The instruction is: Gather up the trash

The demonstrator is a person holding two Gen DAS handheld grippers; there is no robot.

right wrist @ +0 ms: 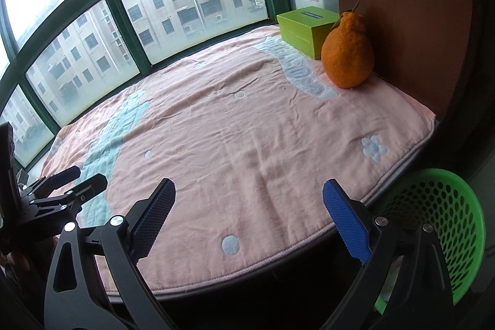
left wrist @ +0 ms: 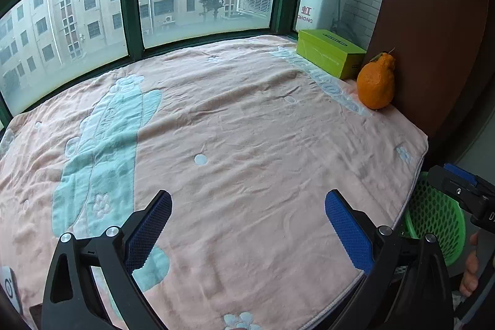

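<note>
My left gripper (left wrist: 247, 200) hangs open over the near part of a pink blanket (left wrist: 241, 119), with nothing between its blue pads. My right gripper (right wrist: 249, 190) also stands wide open and holds nothing, above the blanket's front edge (right wrist: 247, 268). A green mesh basket (right wrist: 445, 212) sits below that edge at the right, just right of the right gripper's fingers; the left wrist view shows the basket (left wrist: 439, 215) too. In the right wrist view the left gripper (right wrist: 80, 178) sits at the far left. No loose trash shows on the blanket.
An orange fruit (right wrist: 348, 57) with a stem stands at the far right by a brown wall (right wrist: 402, 20). A lime-green box (right wrist: 304, 30) lies behind it. Green-framed windows (left wrist: 133, 5) close off the back. A hand (left wrist: 470, 268) holds the right tool.
</note>
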